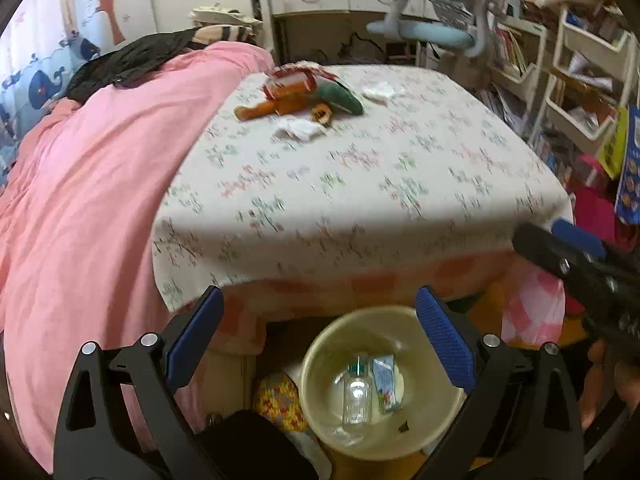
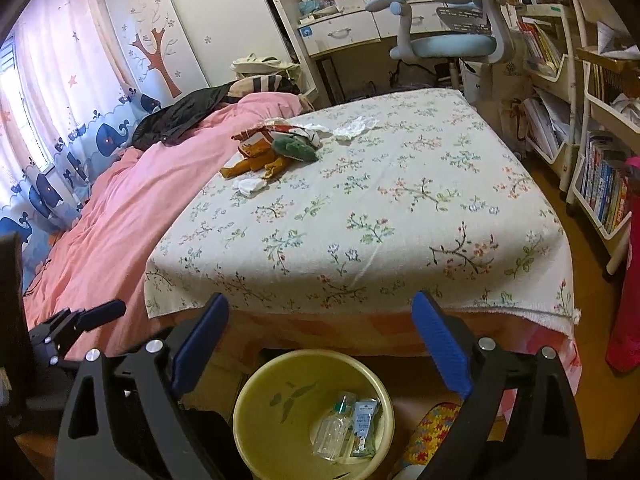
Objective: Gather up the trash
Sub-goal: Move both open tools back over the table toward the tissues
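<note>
1. I count one yellow bin (image 2: 256, 412) on the floor at the foot of the bed (image 2: 360, 208).
2. Inside the bin: one clear bottle (image 2: 334, 426) and one small carton (image 2: 365, 426).
3. On the bed, far from the bin: two crumpled white tissues (image 2: 249, 186) (image 2: 355, 127).
4. Between those tissues: one heap of soft toys (image 2: 276, 148); I can't count them singly.
5. Beyond the bed: one blue desk chair (image 2: 448, 40).

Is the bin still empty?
No: the bin already holds a clear bottle and a small packet.
</note>
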Tool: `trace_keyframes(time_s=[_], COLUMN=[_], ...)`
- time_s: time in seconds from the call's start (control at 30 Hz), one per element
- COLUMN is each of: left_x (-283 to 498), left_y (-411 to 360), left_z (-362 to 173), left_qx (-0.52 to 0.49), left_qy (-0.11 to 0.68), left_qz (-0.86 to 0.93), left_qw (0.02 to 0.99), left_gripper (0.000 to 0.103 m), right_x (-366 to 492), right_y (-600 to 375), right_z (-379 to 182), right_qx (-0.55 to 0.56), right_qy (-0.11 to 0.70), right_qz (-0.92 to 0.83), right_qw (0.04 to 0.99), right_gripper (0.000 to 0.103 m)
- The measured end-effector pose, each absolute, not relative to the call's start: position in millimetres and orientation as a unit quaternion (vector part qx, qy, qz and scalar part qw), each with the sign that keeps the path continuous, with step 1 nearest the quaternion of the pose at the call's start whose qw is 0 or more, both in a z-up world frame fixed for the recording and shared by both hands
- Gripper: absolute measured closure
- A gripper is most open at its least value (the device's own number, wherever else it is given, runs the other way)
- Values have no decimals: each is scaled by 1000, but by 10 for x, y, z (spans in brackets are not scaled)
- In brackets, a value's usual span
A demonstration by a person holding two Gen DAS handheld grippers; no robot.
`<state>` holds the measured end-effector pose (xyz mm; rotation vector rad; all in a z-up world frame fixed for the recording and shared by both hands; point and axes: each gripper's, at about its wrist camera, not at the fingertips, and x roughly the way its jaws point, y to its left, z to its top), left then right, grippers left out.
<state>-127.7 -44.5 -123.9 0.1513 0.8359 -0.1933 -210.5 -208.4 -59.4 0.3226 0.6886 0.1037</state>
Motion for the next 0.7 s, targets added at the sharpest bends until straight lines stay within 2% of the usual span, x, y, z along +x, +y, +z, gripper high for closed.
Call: trace_keyframes(time_s=[0.37, 0.7], left_x=[-650, 68], left_y=[-330, -354], left_z=[-1002, -1066], left_qx=[32, 9], left_qy=[390, 407], left_qz=[-80, -71], left_qw=[917, 911], left_gripper=[10, 10], right_x=[-1694, -993], right_y=[-2096, -2347], right_z=[-266, -182], right_qx=[124, 92], right_qy=[330, 350], right_qz=[74, 63], right_qw=[933, 930], right_gripper=[11, 10])
